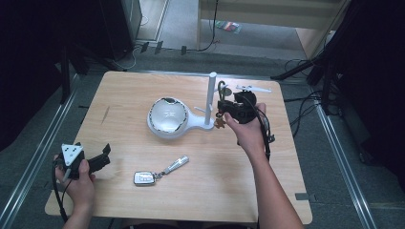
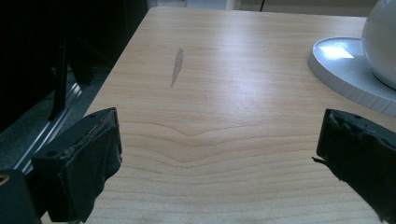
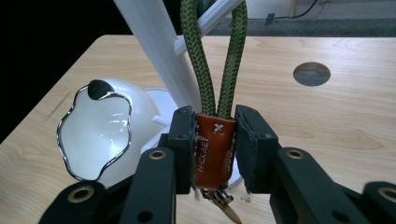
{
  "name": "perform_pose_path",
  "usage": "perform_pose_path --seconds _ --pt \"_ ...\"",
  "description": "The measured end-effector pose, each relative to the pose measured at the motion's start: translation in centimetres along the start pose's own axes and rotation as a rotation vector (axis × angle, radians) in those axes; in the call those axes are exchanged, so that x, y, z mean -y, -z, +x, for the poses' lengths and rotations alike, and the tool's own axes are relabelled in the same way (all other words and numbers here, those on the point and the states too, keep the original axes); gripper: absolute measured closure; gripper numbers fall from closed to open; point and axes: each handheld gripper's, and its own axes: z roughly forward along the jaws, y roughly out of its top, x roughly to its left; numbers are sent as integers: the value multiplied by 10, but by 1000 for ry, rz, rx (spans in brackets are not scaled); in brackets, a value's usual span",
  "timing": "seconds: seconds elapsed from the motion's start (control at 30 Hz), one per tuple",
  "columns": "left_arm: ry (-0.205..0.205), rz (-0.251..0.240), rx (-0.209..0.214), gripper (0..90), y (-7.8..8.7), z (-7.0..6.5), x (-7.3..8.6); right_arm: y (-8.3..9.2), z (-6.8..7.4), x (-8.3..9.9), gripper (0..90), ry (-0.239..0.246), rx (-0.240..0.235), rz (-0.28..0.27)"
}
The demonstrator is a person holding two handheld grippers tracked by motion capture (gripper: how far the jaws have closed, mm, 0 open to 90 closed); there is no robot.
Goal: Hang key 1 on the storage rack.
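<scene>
My right gripper [image 3: 214, 140] is shut on the brown leather tab [image 3: 212, 154] of a keychain. Its green cord loop [image 3: 198, 60] rises from the tab beside the white pole [image 3: 154, 42], and a white peg [image 3: 212, 16] passes through the loop near the top. Small keys [image 1: 220, 122] dangle below the right gripper [image 1: 229, 110] in the high view. The pole [image 1: 210, 98] stands on a white holder with a round bowl [image 1: 167, 116]. My left gripper [image 1: 98, 160] rests open near the table's front left corner, its jaws wide apart over bare wood [image 2: 215, 154].
A car key fob [image 1: 144, 178] with a silver attachment [image 1: 176, 164] lies on the table [image 1: 296, 191] in front of the bowl. The holder's white base [image 2: 343, 70] sits far ahead of the left jaws. A round cable hole [image 3: 311, 73] is in the tabletop.
</scene>
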Motion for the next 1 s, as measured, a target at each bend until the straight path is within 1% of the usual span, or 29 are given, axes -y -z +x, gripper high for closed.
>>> perform_pose_path --seconds 0.17,0.23,0.33,0.4,0.5,0.53,0.7,0.73,0.8,0.9,1.0 --pt "0 -1 0 2 0 0 0 -6 2 4 697 6 -15 24" --pt "-3 -1 -2 2 0 0 0 -8 2 6 695 20 -18 34" --pt "-5 -2 -3 2 0 -1 0 -11 2 9 683 26 -25 40" --pt "-6 -3 -3 2 0 -1 0 -13 3 11 660 33 -17 38" --pt "-5 0 -4 2 0 0 0 -13 2 12 585 17 -18 37" --pt "-6 1 -5 2 0 -1 0 -11 2 12 579 15 -15 33" --pt "-13 1 -8 2 -1 -1 0 -4 0 14 521 32 42 40" --pt "-13 1 -7 2 -1 -1 0 -2 -1 16 503 29 57 39" --pt "-12 0 -6 2 -1 -1 0 1 -1 17 471 19 70 44" --pt "-14 1 -7 2 -1 -1 0 7 0 22 435 13 96 68" --pt "-15 0 -8 2 -1 -1 0 9 5 27 410 8 139 130"
